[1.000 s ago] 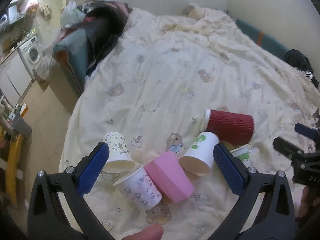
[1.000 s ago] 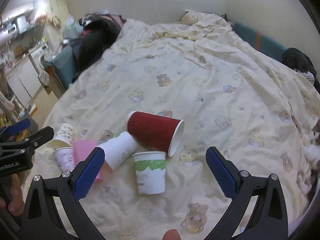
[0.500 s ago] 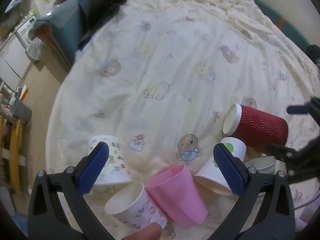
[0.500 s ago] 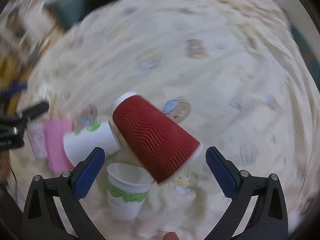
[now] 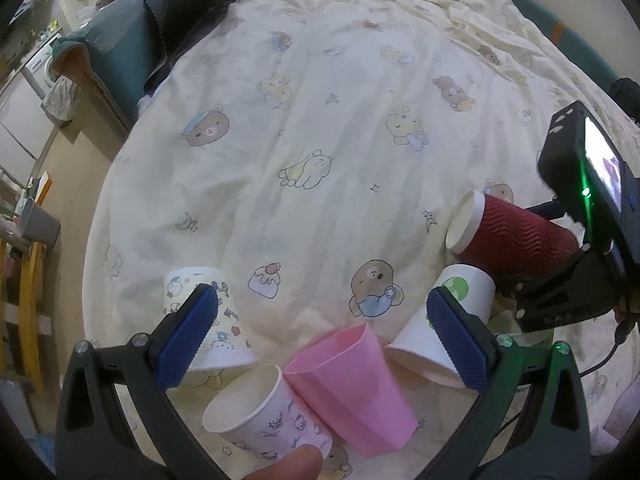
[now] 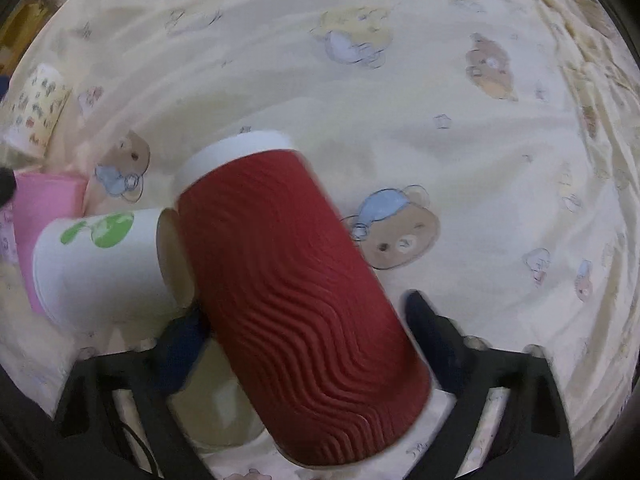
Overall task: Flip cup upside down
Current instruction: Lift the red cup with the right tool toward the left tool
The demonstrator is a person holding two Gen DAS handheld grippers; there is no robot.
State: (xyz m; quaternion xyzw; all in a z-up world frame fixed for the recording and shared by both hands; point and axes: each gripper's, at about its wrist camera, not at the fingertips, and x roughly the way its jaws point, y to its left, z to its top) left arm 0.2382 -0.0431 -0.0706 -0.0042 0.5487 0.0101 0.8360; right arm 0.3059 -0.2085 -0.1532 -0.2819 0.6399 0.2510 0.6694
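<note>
Writing on cups (image 5: 516, 236) unreadable.

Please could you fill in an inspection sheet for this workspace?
Surface: cream bear-print quilt, rumpled.
Job's things: red ribbed cup lying on its side, not yet flipped.
Clutter: pink cup, green-print cup and small printed cup on their sides. The cartoon cup stands rim down.
Grippers: left claw is open and empty above the cups. The right claw straddles the red ribbed cup, and blur hides whether it touches.
Cables: thin dark cable behind the right claw's body.
Surroundings: teal cushion and washing machine beside the bed.
</note>
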